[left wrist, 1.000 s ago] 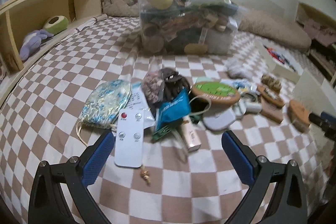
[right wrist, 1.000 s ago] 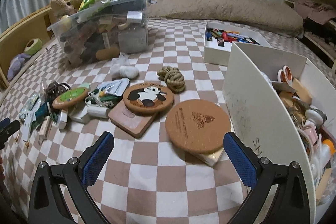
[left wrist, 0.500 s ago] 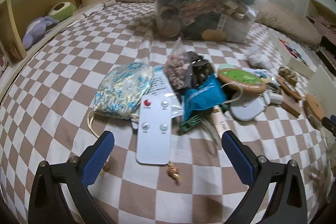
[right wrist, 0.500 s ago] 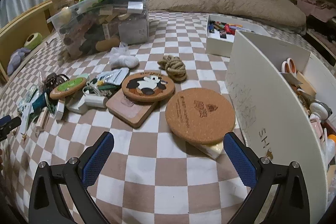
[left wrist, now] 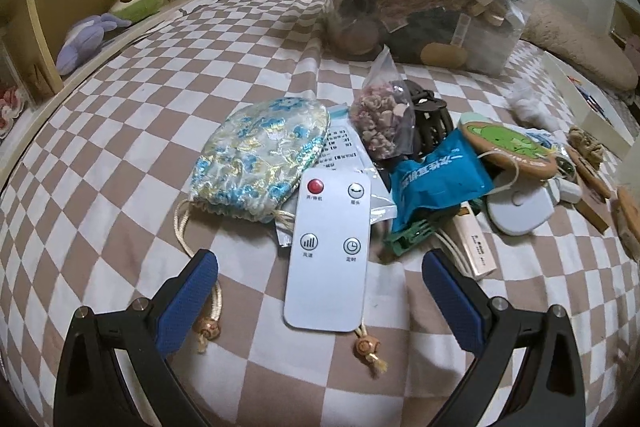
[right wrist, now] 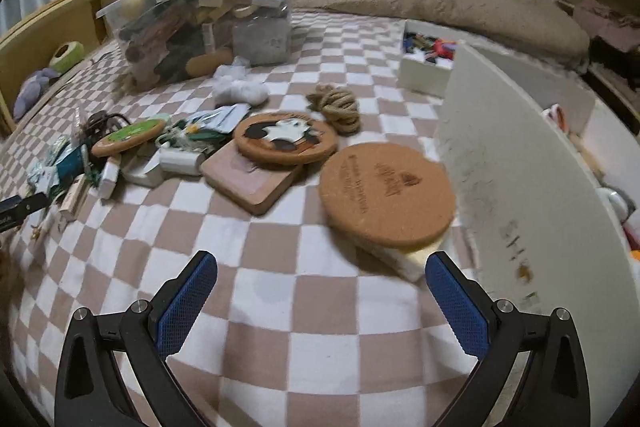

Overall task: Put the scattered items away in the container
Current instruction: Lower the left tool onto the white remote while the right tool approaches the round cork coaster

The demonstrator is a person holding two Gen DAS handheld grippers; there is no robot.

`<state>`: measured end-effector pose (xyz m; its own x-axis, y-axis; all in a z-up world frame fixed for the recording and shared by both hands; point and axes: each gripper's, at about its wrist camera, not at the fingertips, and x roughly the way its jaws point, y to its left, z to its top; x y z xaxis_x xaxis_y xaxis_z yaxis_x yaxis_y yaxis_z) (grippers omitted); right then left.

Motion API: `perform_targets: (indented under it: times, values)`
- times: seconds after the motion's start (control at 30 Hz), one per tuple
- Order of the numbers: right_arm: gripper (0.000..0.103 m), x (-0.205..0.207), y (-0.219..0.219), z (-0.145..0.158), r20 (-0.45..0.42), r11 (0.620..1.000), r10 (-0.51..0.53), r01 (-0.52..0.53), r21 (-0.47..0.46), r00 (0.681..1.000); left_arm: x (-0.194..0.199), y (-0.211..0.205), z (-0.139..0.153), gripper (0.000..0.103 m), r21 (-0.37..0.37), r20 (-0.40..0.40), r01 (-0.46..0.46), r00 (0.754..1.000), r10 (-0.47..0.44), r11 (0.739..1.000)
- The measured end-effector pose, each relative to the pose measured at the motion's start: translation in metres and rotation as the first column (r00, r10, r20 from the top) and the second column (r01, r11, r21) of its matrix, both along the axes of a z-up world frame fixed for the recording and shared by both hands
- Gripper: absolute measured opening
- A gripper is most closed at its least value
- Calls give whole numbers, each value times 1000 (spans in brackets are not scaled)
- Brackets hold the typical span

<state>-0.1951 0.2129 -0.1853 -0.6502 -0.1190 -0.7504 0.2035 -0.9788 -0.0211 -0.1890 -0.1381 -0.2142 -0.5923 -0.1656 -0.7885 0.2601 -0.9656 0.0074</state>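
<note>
1. The white container (right wrist: 520, 187) stands at the right, already holding some odds and ends, though its contents are mostly hidden.
2. Most clutter is left on the checked bedspread (right wrist: 280, 307): the plain cork coaster (right wrist: 386, 193) just beside the container wall, the panda coaster (right wrist: 285, 137) farther left.
3. At the far left lie the brocade pouch (left wrist: 260, 163) and white remote (left wrist: 330, 251).
4. Left gripper (left wrist: 320, 291) straddles the remote, jaws wide apart, gripping nothing (likely the next pick).
5. Right gripper (right wrist: 322, 291) hovers spread and empty near the plain coaster.

We note the remote (left wrist: 329, 251) right of the pouch (left wrist: 260, 163); panda coaster (right wrist: 285, 137) on wooden block (right wrist: 249, 179), left of cork coaster (right wrist: 387, 190).
</note>
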Motion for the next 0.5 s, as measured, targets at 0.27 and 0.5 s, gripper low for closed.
perform_targets:
  times: [0.27, 0.5]
  values:
    - [103, -9, 13, 5, -21, 998, -44, 43, -50, 999, -5, 0, -12, 103, -4, 37, -10, 999, 10, 1000]
    - [103, -17, 9, -2, -33, 995, -98, 98, 14, 995, -4, -4, -14, 103, 20, 35, -22, 999, 21, 1000]
